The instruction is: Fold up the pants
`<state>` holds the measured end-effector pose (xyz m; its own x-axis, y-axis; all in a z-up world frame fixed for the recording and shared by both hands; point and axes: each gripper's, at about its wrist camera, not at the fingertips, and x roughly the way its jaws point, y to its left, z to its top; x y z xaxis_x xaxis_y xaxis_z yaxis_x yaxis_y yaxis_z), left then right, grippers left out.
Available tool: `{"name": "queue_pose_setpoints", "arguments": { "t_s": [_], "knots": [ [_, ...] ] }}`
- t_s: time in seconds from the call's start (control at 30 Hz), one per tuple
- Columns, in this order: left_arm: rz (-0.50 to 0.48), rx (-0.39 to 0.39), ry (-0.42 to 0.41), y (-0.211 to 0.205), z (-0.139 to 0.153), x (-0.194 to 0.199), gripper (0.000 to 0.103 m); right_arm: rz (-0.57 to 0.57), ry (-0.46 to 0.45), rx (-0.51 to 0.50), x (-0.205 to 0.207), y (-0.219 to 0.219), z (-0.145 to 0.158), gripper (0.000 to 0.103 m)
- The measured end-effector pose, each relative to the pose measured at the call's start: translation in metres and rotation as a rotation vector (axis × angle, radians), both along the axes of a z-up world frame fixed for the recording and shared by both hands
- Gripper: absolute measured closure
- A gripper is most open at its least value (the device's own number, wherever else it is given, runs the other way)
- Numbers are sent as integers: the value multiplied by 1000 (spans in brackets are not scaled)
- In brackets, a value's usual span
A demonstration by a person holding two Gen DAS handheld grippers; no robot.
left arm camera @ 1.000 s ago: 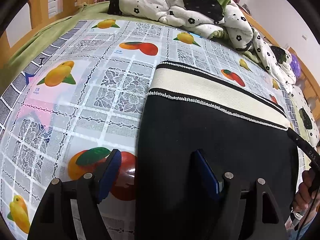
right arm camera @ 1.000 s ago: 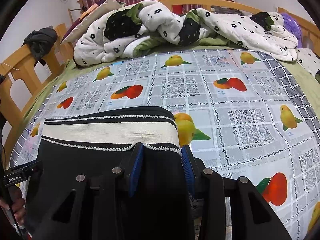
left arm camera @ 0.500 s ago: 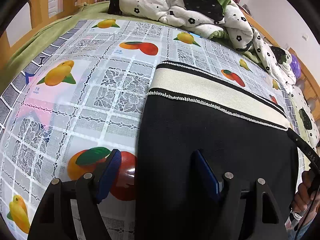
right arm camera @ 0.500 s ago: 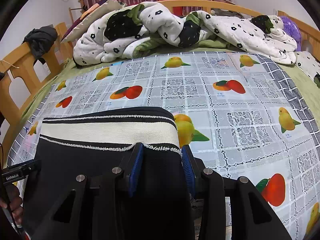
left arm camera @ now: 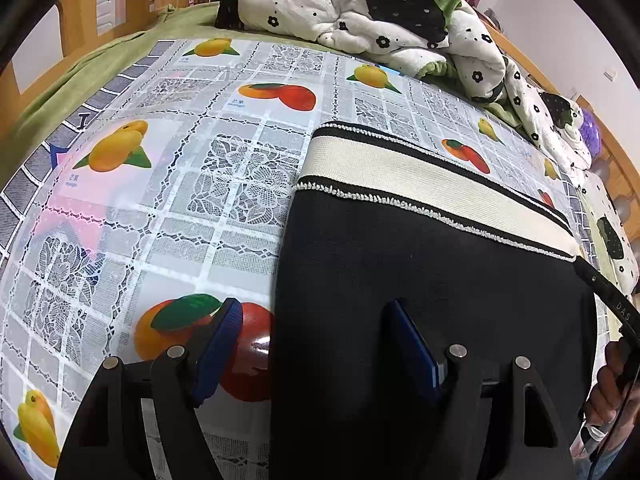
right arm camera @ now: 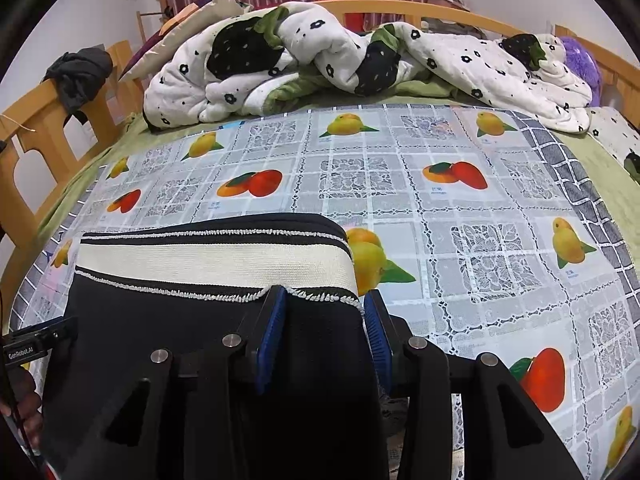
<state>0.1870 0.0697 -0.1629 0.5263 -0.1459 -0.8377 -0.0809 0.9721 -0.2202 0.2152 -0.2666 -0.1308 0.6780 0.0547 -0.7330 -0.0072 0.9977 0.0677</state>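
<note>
Black pants (left arm camera: 420, 264) with a cream waistband (left arm camera: 400, 172) lie flat on the fruit-print cloth (left arm camera: 180, 200). They also show in the right wrist view (right arm camera: 192, 332), waistband (right arm camera: 208, 264) away from me. My left gripper (left arm camera: 316, 336) is open and straddles the pants' left edge: its left finger is over the cloth, its right finger on the fabric. My right gripper (right arm camera: 326, 320) is open and straddles the pants' right edge just below the waistband, the fabric between its blue pads.
A rumpled white quilt with black flowers (right arm camera: 360, 64) lies along the far side of the bed. A wooden bed rail (right arm camera: 44, 120) with dark clothing on it stands at the left. A purple plush (right arm camera: 580, 64) sits far right.
</note>
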Motion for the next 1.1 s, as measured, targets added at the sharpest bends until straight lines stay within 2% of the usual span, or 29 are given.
{"name": "queue_pose_setpoints", "arguments": {
  "t_s": [0.17, 0.33, 0.73, 1.0, 1.1],
  "knots": [
    [-8, 19, -9, -2, 1, 0, 28, -22, 43, 15, -1, 1, 2, 63],
    [-6, 2, -8, -2, 0, -1, 28, -17, 89, 24, -6, 2, 3, 63],
    [-9, -6, -21, 1, -2, -2, 28, -17, 130, 62, -7, -2, 3, 62],
    [-12, -5, -18, 1, -3, -2, 28, -13, 133, 51, -7, -1, 4, 62],
    [-52, -9, -10, 2, 1, 3, 28, 15, 142, 59, -3, -4, 5, 59]
  ]
}}
